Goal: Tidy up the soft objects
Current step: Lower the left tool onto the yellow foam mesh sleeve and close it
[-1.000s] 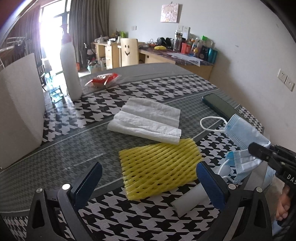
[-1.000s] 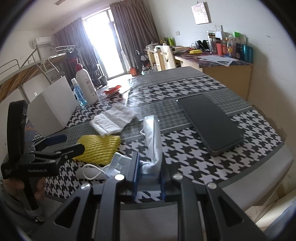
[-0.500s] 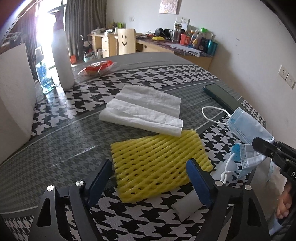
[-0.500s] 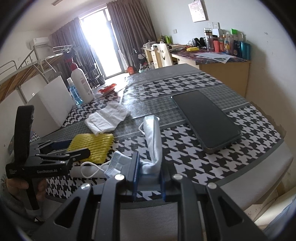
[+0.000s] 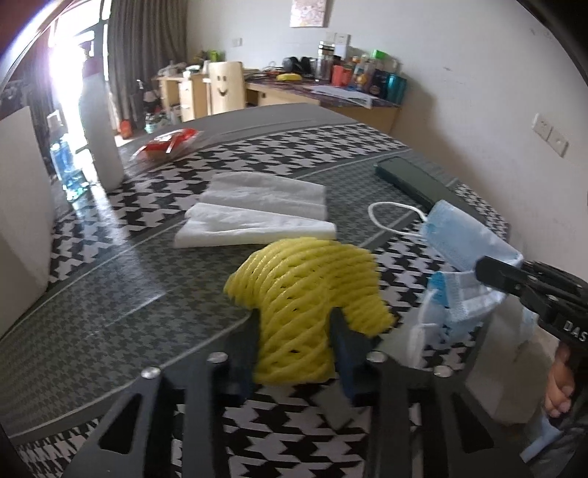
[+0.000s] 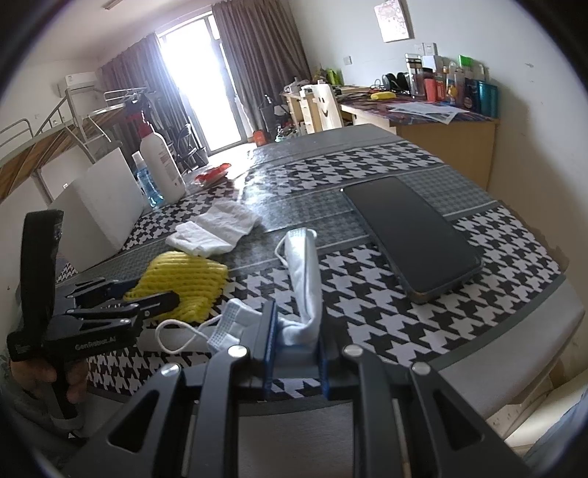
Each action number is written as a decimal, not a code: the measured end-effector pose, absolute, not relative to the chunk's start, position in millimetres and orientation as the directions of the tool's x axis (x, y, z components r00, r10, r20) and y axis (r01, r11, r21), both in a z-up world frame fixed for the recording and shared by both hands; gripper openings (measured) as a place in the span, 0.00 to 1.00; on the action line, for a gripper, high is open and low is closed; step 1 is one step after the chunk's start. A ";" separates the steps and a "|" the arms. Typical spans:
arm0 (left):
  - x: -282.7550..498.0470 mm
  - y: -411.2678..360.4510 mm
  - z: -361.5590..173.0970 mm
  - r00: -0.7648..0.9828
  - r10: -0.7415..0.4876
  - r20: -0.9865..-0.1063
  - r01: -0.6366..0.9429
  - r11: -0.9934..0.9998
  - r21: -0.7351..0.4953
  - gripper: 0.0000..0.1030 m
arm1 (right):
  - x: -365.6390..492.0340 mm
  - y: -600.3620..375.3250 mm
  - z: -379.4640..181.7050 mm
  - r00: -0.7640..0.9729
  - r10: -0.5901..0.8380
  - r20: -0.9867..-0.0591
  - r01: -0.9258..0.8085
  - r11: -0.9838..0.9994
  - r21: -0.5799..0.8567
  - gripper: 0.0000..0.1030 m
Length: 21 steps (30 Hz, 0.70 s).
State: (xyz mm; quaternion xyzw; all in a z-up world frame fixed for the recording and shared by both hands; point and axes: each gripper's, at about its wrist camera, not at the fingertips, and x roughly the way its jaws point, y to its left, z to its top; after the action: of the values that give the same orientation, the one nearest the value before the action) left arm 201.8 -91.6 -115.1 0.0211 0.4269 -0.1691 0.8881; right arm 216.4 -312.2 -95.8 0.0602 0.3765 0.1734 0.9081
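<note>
A lived-in home, likely a one-room flat. At the upper left of the right wrist view stand a metal-railed loft bed [image 6: 55,136] and a wall air conditioner [image 6: 79,82]; dark curtains [image 6: 257,59] frame a bright balcony door at top centre. At the upper right, a wooden desk [image 6: 441,128] is cluttered with bottles and papers, and a picture [image 6: 395,16] hangs on the wall.

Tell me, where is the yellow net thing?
The yellow foam net is bunched between the left gripper fingers, near the table's front edge, in front of the white tissues and beside the blue mask.
</note>
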 end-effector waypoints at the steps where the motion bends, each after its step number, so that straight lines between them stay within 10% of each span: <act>1: 200.6 -92.3 -114.8 0.580 -0.282 -0.764 0.321 0.941 -0.104 0.32 | 215.4 -312.6 -95.6 0.658 0.360 -0.661 -0.269 0.933 0.240 0.22; 21: 174.3 -76.5 -82.8 0.661 -0.292 -0.692 0.317 0.944 -0.095 0.26 | 197.0 -310.4 -73.7 0.700 0.365 -0.613 -0.278 0.931 0.238 0.22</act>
State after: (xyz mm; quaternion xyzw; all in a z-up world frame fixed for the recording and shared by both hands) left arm 174.3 -76.5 -82.8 0.0169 0.3765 -0.1670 0.9111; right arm 197.0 -310.4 -73.7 0.0636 0.3454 0.1747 0.9199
